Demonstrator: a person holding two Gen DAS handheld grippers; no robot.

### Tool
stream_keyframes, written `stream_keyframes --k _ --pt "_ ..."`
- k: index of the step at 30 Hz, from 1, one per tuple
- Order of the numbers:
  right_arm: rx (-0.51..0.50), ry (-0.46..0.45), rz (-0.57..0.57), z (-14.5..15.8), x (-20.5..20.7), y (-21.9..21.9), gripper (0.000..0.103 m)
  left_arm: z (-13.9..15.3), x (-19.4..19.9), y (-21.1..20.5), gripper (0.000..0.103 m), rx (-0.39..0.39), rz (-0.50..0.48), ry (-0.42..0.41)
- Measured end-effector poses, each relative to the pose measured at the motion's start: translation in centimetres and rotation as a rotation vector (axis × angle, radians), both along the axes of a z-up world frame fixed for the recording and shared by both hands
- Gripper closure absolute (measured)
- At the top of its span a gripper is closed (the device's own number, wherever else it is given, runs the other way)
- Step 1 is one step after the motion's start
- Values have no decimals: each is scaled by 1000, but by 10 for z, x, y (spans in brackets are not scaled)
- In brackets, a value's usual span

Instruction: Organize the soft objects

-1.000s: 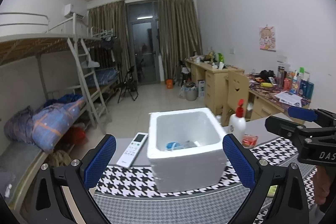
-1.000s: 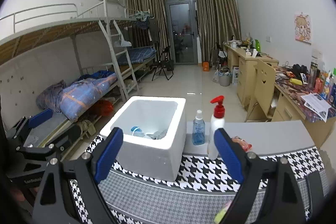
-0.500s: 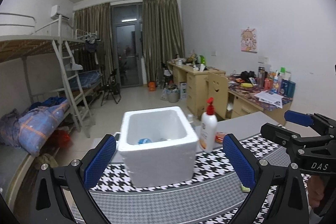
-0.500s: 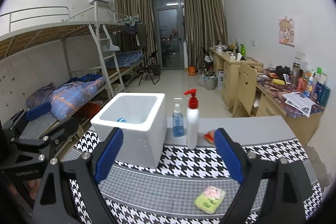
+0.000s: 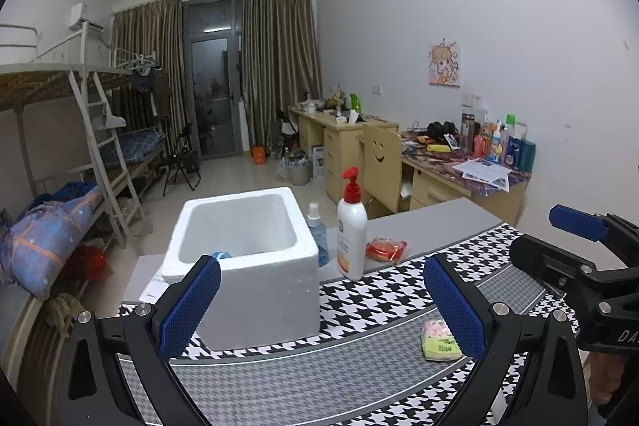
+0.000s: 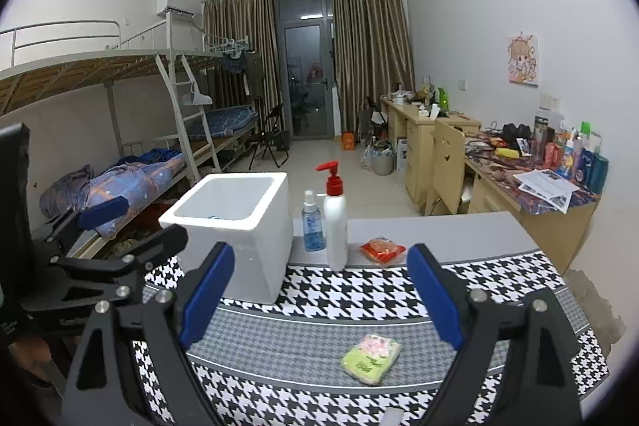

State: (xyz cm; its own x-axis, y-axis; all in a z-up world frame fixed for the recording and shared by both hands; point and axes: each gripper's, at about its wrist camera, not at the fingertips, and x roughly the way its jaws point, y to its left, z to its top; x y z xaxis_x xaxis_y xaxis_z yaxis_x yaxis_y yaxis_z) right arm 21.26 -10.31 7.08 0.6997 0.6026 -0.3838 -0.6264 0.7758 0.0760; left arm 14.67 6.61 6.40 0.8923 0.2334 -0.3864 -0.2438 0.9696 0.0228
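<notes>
A white foam box (image 5: 243,258) stands on the houndstooth cloth, also in the right wrist view (image 6: 239,230); something blue (image 5: 221,255) lies inside it. A green and pink soft pack (image 6: 370,353) lies on the cloth near me, also in the left wrist view (image 5: 439,341). A red soft pack (image 6: 381,249) lies behind, beside the bottles, and shows in the left wrist view (image 5: 385,247). My left gripper (image 5: 319,306) is open and empty, above the cloth in front of the box. My right gripper (image 6: 319,294) is open and empty, above the green pack.
A white pump bottle (image 6: 335,222) and a small blue spray bottle (image 6: 312,222) stand right of the box. The grey table (image 6: 439,234) extends behind the cloth. Desks (image 6: 531,194) with clutter line the right wall; bunk beds (image 6: 120,154) stand left.
Both grippers have drawn back from the box and swung right. The bottles, the red pack and the green pack have come into view. Both stay open.
</notes>
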Motion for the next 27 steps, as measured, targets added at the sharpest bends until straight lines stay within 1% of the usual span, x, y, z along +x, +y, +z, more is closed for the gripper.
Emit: stream_keyframes --k 9,13,18,24,27 --pt "-3 -13 -20 -5 4 -13 12 0 4 -10 1 1 1 -14" --pt "7 -7 -32 -12 6 -20 12 -3 0 -13 1 -24 -18 -20" --pt "-4 -1 -44 -19 4 -24 12 -10 -1 -18 1 -44 -47 -10" --pt "-25 -5 -53 -26 -3 -28 12 -16 2 -26 1 -44 -67 15" --pt "-17 -6 -60 -31 -5 -34 12 -19 -1 -25 1 -49 -59 3"
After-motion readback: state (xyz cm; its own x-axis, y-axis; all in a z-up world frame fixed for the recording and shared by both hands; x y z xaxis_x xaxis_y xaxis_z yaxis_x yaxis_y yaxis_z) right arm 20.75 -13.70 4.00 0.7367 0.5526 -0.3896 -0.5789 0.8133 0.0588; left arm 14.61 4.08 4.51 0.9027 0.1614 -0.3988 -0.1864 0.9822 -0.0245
